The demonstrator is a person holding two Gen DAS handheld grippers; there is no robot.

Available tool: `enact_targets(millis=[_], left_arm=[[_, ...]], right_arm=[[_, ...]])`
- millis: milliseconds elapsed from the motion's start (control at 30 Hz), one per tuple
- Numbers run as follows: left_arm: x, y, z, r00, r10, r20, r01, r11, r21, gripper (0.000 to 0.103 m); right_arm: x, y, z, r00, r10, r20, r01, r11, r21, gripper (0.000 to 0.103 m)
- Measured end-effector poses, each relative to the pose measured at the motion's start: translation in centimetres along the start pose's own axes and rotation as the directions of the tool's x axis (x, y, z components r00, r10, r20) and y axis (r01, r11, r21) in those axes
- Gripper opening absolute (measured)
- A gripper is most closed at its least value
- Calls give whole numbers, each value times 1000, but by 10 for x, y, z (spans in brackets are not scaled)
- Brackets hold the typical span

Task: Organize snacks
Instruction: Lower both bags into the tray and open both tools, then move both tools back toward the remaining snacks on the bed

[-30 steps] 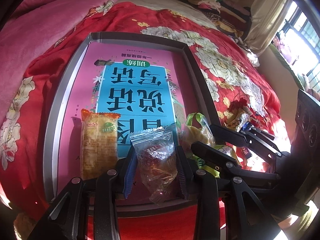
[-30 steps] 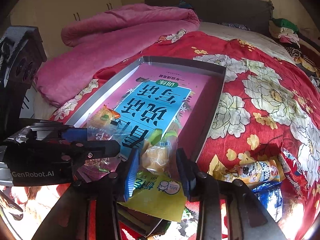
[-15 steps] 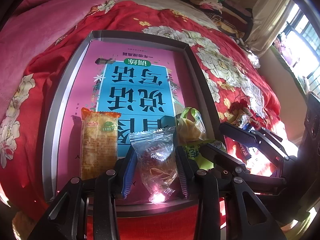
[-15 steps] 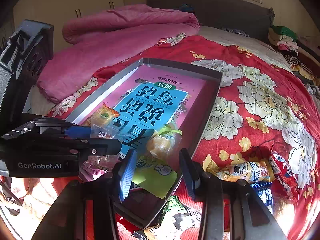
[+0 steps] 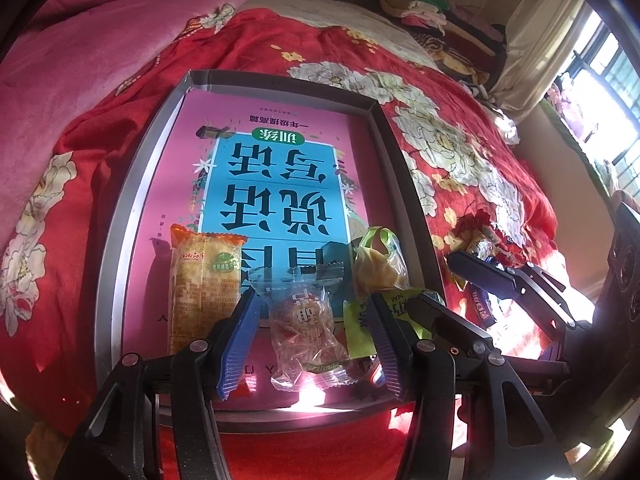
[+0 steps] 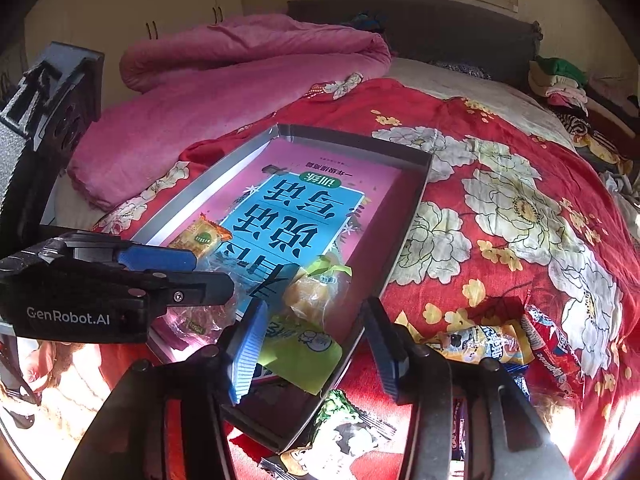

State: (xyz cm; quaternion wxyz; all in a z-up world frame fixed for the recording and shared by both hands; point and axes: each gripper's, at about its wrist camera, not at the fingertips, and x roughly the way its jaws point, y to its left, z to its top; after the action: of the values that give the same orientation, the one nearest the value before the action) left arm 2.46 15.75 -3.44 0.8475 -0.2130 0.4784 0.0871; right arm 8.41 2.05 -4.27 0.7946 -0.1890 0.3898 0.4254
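A grey tray (image 5: 120, 216) (image 6: 408, 216) lined with a pink and blue book lies on the red floral bedspread. In it lie an orange cracker packet (image 5: 204, 284) (image 6: 200, 237), a clear-wrapped pastry (image 5: 304, 332), a yellow cake in clear wrap (image 5: 378, 264) (image 6: 316, 288) and a lime-green packet (image 5: 360, 324) (image 6: 304, 350). My left gripper (image 5: 312, 340) is open around the clear-wrapped pastry, which rests on the tray. My right gripper (image 6: 312, 340) is open over the lime-green packet, holding nothing.
Several loose snack packets (image 6: 492, 344) lie on the bedspread right of the tray, and one more (image 6: 340, 428) lies below its near corner. A pink quilt (image 6: 240, 80) is bunched at the far left. Folded clothes (image 5: 432, 8) sit at the far right.
My left gripper has opened and let the clear-wrapped pastry down onto the tray. My right gripper has opened, released the yellow cake in the tray and drawn back.
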Motion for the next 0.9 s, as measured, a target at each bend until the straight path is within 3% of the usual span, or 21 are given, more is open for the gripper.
enact_targets(millis=[267,433,900], left_arm=[[-12,-3,4,999,-20,44,20,1000,3,74],[-17,-6,6,998,-24,62,24,1000,8,75],[-27,-13,8,996,-29,81,28,1000,11,76]], right_arm=[[-6,-1,0,1000,3,16,-3,1000,5,53],[-12,-4,1,1000,-5,29,5,1000,18,59],[-35,-9,6,987,-145,68,145,989,14,67]])
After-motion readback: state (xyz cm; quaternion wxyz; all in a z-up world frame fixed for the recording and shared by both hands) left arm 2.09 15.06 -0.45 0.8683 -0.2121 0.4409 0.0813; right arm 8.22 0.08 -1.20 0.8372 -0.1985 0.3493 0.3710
